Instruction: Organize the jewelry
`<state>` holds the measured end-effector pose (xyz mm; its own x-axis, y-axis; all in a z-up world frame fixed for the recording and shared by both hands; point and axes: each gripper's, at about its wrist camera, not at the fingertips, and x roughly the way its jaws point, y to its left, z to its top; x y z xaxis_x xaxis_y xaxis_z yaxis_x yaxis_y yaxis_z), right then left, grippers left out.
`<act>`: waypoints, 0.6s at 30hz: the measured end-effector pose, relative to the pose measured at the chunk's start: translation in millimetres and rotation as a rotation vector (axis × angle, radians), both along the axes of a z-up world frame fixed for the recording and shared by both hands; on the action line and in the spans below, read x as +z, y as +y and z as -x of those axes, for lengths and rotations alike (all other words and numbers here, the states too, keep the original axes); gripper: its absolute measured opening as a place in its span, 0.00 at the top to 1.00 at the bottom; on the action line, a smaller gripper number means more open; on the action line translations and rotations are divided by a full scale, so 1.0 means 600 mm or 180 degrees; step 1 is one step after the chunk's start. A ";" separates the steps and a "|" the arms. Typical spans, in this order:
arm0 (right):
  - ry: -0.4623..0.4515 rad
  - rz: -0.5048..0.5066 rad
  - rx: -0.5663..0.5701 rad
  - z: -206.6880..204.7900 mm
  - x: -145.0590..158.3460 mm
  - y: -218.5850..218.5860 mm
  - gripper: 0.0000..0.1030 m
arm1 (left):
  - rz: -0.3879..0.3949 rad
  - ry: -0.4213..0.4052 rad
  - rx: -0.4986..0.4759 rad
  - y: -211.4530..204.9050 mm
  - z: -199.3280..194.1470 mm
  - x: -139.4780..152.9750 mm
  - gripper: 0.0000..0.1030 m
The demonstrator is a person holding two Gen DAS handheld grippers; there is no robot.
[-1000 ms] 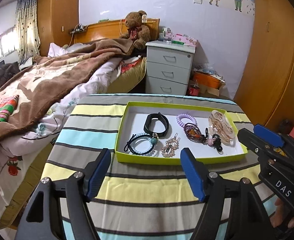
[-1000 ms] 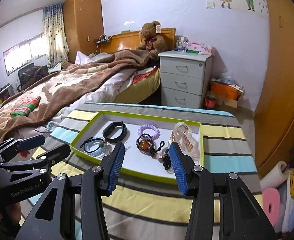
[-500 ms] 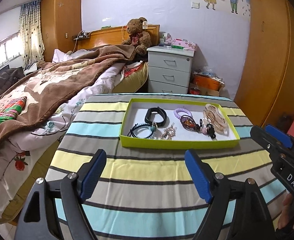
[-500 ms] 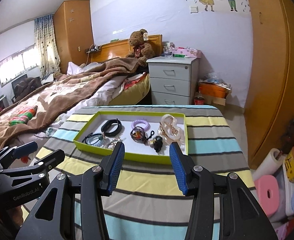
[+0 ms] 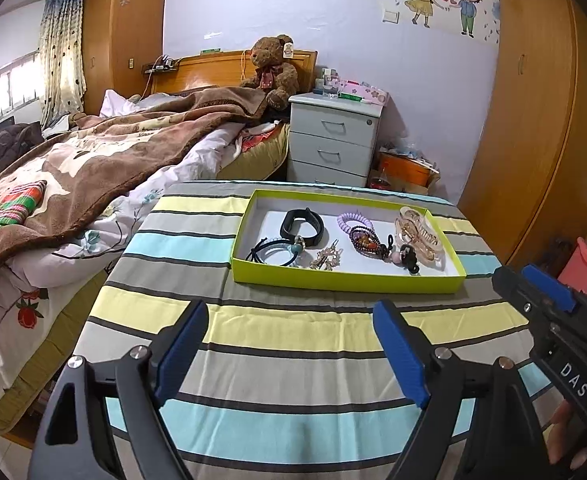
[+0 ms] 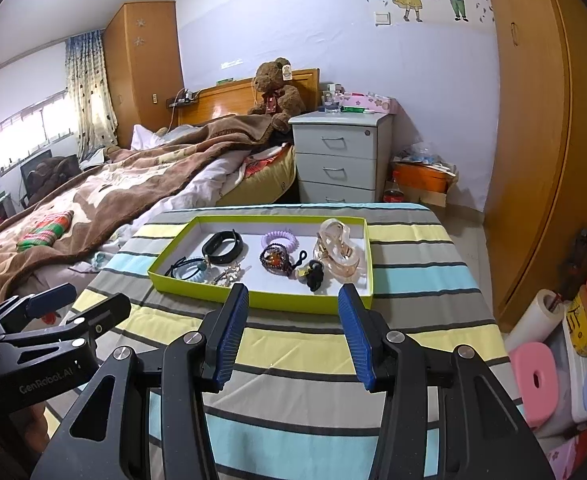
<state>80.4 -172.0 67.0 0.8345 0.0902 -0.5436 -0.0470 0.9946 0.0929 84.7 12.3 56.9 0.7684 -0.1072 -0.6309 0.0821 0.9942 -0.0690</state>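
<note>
A lime-green tray (image 5: pixel 345 280) (image 6: pixel 253 294) sits on the striped table and holds several pieces: a black band (image 5: pixel 302 226) (image 6: pixel 223 246), a purple coil hair tie (image 5: pixel 355 222) (image 6: pixel 279 239), a dark beaded bracelet (image 5: pixel 365 240) (image 6: pixel 275 260), black-and-blue hair ties (image 5: pixel 273 250), a gold hair clip (image 5: pixel 327 258) and a clear claw clip (image 5: pixel 419 236) (image 6: pixel 337 250). My left gripper (image 5: pixel 289 344) is open and empty, well short of the tray. My right gripper (image 6: pixel 293 328) is open and empty, just before the tray's near rim.
The striped tablecloth (image 5: pixel 293 360) covers the table. A bed with a brown blanket (image 5: pixel 93 168) lies to the left. A grey nightstand (image 5: pixel 333 140) and a wooden wardrobe (image 5: pixel 533 120) stand behind. A pink stool (image 6: pixel 533 376) and clutter sit on the right.
Both grippers have pulled back from the tray, toward the near side of the table. Both stay open and empty. The jewelry has not moved.
</note>
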 end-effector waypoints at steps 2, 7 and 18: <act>0.0002 0.0003 -0.0004 0.000 0.000 0.000 0.54 | -0.0071 -0.0011 0.0044 -0.001 0.000 -0.001 0.16; -0.0008 0.0005 0.0007 0.002 -0.003 0.002 0.54 | -0.0135 -0.0024 0.0051 -0.003 0.000 -0.002 0.16; 0.0002 0.0009 0.0008 0.002 -0.004 0.003 0.54 | -0.0225 -0.0052 0.0020 -0.011 0.003 -0.001 0.16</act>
